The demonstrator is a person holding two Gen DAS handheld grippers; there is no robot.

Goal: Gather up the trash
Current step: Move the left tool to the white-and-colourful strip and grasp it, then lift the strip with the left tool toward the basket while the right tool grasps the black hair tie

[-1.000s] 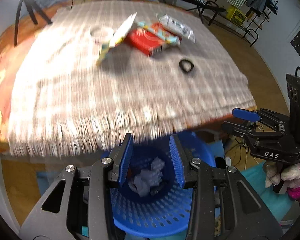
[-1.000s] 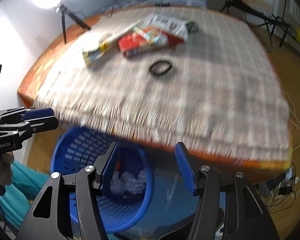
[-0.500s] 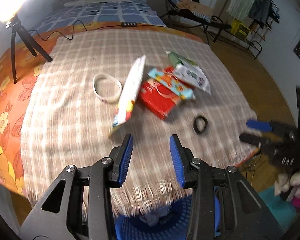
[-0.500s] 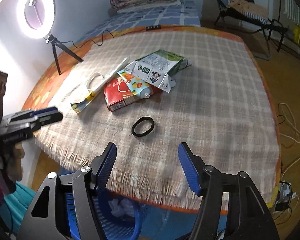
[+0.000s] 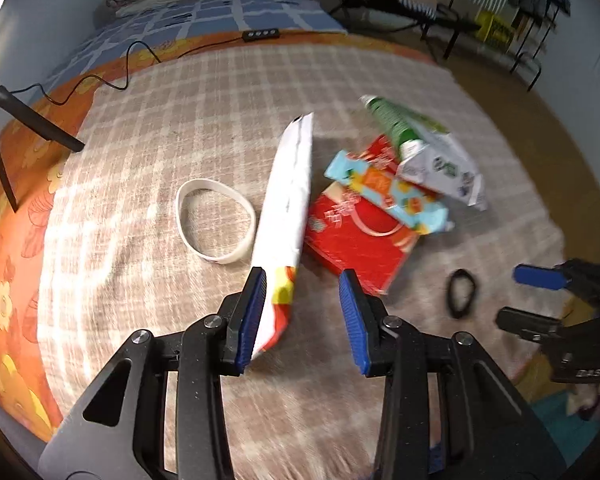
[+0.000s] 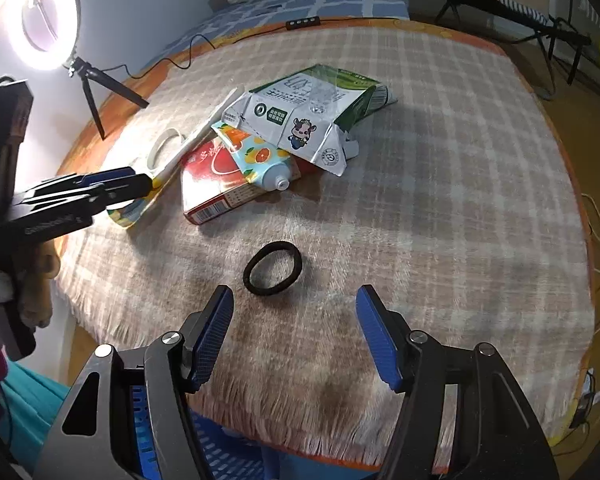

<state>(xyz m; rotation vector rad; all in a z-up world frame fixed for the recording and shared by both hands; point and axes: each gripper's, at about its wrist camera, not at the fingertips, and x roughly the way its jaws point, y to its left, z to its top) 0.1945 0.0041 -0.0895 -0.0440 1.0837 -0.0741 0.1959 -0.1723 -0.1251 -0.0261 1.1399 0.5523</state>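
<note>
- Left gripper (image 5: 302,316): jaws set wide and holding nothing, positioned over the near end of the long white wrapper (image 5: 286,204); the left finger overlaps that end in the left wrist view, contact cannot be confirmed.
- Right gripper (image 6: 296,336): jaws set wide and holding nothing, above the near edge of the surface (image 6: 460,208), just short of the black hair tie (image 6: 273,267).
- Trash cluster: the red box (image 6: 212,184) lies flat at mid-surface; the blue-and-orange tube (image 6: 256,156) rests on top of it; the white-and-green milk carton (image 6: 312,116), flattened, overlaps the tube's far end.
- The long white wrapper lies just left of the red box, with the white ring (image 5: 214,220) beside it.
- Blue basket (image 6: 204,452): partly visible below the near surface edge, behind the right gripper.
- Ring light (image 6: 50,24): stands on a tripod at the far left corner.
</note>
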